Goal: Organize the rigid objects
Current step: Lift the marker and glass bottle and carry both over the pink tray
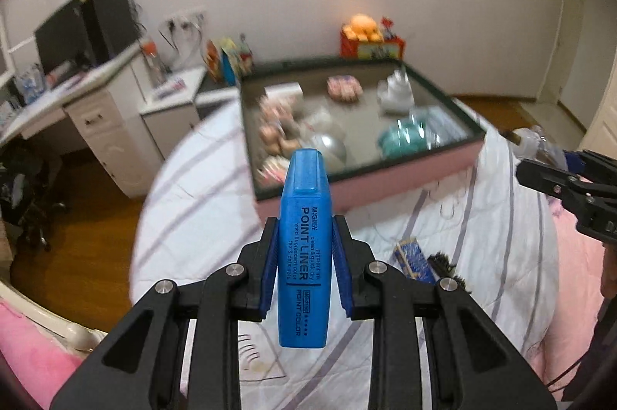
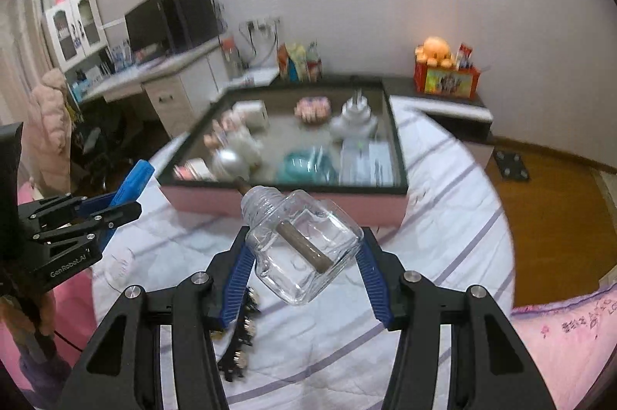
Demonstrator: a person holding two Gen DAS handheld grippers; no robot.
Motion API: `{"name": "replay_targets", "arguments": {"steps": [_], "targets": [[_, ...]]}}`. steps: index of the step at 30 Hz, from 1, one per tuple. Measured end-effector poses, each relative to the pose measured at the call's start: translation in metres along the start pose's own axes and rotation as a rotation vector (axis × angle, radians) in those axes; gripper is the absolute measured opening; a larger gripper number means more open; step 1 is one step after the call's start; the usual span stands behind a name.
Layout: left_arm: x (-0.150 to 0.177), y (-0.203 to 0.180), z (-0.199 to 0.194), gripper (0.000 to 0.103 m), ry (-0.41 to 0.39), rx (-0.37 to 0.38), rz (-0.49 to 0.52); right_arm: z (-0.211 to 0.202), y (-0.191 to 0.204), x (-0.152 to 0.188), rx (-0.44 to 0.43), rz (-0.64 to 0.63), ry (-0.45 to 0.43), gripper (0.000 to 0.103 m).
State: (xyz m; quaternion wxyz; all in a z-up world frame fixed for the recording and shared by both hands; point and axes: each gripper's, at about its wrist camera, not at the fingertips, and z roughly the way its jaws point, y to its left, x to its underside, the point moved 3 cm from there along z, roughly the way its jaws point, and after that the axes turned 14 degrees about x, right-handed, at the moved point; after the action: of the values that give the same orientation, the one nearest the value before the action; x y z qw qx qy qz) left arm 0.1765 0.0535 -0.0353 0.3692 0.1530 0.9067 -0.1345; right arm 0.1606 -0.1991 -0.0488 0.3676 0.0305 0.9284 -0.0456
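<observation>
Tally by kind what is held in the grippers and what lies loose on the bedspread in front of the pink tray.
Blue highlighter, held in the left gripper: 1
Clear glass bottle, held in the right gripper: 1
Black hair clip on the bedspread: 1
Small blue patterned box on the bedspread: 1
Total: 4

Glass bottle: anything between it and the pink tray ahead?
Nothing visible. The glass bottle, held in the right hand-held gripper, faces only bare quilt up to the tray's near wall. Inside, a teal item and a silver ball crowd the near edge.
</observation>
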Motion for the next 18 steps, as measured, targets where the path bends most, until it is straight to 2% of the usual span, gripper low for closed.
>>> {"name": "replay_targets", "arguments": {"steps": [11,18], "targets": [[-0.018,-0.009,-0.092,0.027,-0.238,-0.127,-0.029,-0.099,0.004,-0.009,0.007,0.003,-0.242,0.054],[-0.016,-0.024,-0.133,0.027,-0.346,-0.160,-0.013,-0.131,0.000,0.000,0.031,0.028,-0.318,0.054]]}}
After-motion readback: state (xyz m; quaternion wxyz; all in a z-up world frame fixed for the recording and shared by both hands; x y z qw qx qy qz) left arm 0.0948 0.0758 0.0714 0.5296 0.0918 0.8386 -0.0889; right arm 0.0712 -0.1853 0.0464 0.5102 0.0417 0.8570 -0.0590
